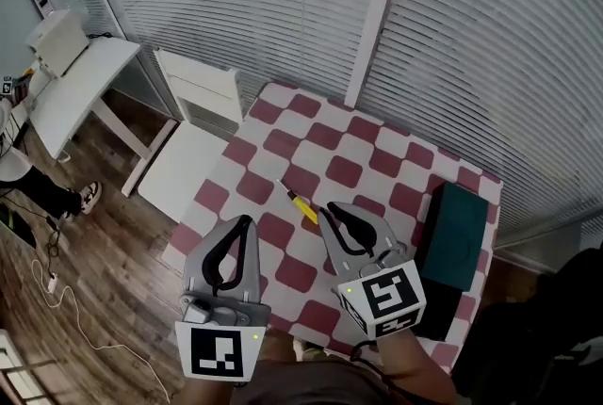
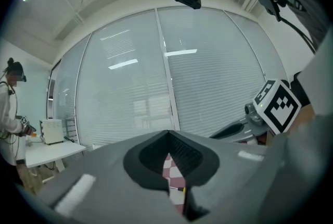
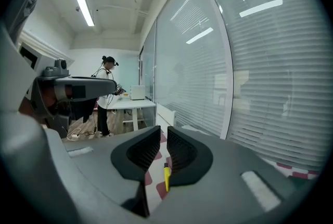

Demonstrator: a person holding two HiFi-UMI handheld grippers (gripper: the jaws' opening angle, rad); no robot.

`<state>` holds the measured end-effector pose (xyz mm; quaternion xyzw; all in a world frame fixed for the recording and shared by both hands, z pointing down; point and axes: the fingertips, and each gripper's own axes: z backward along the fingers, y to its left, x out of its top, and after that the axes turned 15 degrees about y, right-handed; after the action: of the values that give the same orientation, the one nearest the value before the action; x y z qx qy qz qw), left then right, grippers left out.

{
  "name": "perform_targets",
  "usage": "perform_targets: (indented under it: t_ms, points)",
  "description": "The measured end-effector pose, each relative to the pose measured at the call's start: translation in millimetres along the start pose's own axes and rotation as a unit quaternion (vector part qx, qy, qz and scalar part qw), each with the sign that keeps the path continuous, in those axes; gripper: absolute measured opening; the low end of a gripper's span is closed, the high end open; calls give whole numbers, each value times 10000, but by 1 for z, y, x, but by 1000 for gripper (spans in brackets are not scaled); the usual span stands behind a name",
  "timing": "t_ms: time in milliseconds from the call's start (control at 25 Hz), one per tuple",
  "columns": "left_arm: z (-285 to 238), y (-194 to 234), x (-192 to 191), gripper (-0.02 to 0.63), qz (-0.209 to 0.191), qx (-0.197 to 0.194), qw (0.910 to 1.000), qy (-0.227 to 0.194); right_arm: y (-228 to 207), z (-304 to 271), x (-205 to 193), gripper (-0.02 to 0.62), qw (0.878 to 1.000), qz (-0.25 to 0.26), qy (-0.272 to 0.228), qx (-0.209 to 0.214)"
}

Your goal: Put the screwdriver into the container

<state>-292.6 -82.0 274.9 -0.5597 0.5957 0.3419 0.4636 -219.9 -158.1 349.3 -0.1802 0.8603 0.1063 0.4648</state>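
Note:
A screwdriver (image 1: 301, 205) with a yellow handle lies on the red-and-white checked table (image 1: 372, 144), pointing away to the upper left. My right gripper (image 1: 330, 210) hovers just to its right, its jaws a narrow gap apart with nothing between them. Through that gap the right gripper view shows the yellow handle (image 3: 166, 176) on the cloth below the right gripper (image 3: 164, 137). My left gripper (image 1: 247, 221) is nearer the table's left side, its tips touching and empty; in its own view the left gripper (image 2: 167, 135) shows only a sliver of cloth. A dark green container (image 1: 454, 234) sits at the table's right edge.
A white chair (image 1: 193, 125) stands against the table's left side and a white desk (image 1: 75, 83) is farther left. Window blinds (image 1: 283, 8) back the table. A person (image 3: 106, 95) stands by the desk, and a cable (image 1: 57, 285) lies on the wooden floor.

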Motion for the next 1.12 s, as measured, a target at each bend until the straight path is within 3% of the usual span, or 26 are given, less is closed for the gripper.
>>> perform_targets:
  t_ms: [320,840,1120]
  points:
    - [-41,10,-40,1,-3,-307,9979,571,-1,-58,-55,104,9958,-352,794,275]
    - [-100,28,-116,2,182,-607,9898,1275,-6,-132,-137,141,9808,-316,1898,316]
    - [-108,32,-124,2,232,-661,9887,1326,-1,-140,-148,126,9750,139,2212,181]
